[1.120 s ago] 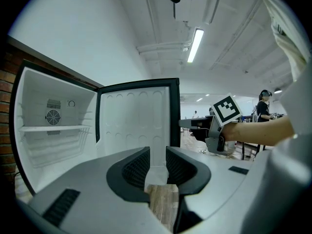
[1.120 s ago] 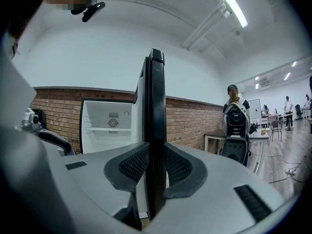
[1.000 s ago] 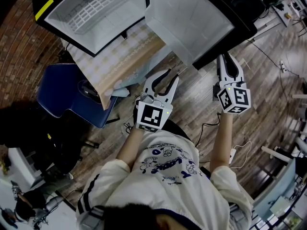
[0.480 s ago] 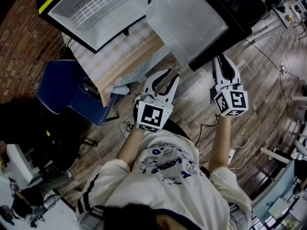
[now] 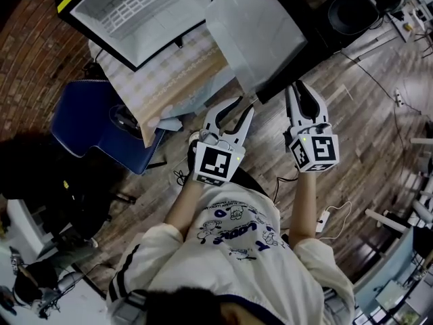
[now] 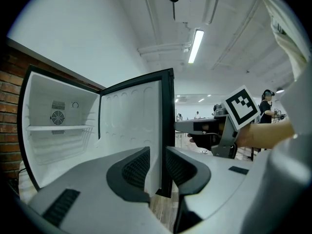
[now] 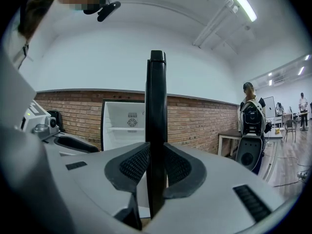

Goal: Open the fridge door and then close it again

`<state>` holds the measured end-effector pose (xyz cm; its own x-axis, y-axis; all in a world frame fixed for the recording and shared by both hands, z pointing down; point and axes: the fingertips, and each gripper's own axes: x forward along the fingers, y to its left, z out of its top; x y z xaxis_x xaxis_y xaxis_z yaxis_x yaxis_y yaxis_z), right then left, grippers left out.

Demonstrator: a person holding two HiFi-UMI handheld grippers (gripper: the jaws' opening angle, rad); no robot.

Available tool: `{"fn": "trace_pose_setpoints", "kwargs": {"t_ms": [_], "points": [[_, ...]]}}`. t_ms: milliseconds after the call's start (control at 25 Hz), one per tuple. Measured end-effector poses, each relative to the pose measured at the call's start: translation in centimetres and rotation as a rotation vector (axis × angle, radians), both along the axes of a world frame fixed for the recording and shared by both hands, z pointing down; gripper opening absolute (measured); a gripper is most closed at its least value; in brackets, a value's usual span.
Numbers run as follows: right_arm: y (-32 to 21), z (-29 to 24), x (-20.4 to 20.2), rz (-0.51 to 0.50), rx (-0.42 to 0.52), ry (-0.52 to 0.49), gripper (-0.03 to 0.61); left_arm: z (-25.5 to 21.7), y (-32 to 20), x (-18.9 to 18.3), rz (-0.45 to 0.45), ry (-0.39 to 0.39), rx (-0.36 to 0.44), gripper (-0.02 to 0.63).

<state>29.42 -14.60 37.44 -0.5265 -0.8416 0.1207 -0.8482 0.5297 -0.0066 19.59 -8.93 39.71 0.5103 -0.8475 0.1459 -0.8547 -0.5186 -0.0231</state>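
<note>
The small fridge (image 5: 135, 19) stands open on a cloth-covered table, its white inside and wire shelf showing. Its door (image 5: 257, 26) swings out toward me, white inside and black outside. My right gripper (image 5: 301, 90) is shut on the door's free edge. In the right gripper view that black edge (image 7: 156, 106) runs upright between the pads of the right gripper (image 7: 156, 165). My left gripper (image 5: 243, 107) hovers just short of the door's lower corner. In the left gripper view its jaws (image 6: 157, 167) stand a little apart with nothing between them, and the door (image 6: 131, 130) lies beyond.
The checked cloth (image 5: 169, 80) hangs over the table's front. A blue chair (image 5: 95, 127) stands at the left. Cables (image 5: 338, 215) lie on the wooden floor at the right. A brick wall (image 7: 68, 111) is behind the fridge, and a person with a backpack (image 7: 251, 116) stands off to the right.
My right gripper has moved left with the door edge in it, swinging the door toward the fridge. The left gripper has stayed where it was.
</note>
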Motion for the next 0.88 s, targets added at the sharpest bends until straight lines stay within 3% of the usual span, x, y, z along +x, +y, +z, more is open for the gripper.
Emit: {"fn": "trace_pose_setpoints", "kwargs": {"t_ms": [200, 880], "points": [[1.3, 0.0, -2.1, -0.016, -0.012, -0.033, 0.092, 0.4, 0.3, -0.3, -0.007, -0.022, -0.018, 0.110], [4.7, 0.2, -8.2, -0.205, -0.030, -0.038, 0.080, 0.6, 0.6, -1.3, -0.042, -0.028, -0.017, 0.112]]}}
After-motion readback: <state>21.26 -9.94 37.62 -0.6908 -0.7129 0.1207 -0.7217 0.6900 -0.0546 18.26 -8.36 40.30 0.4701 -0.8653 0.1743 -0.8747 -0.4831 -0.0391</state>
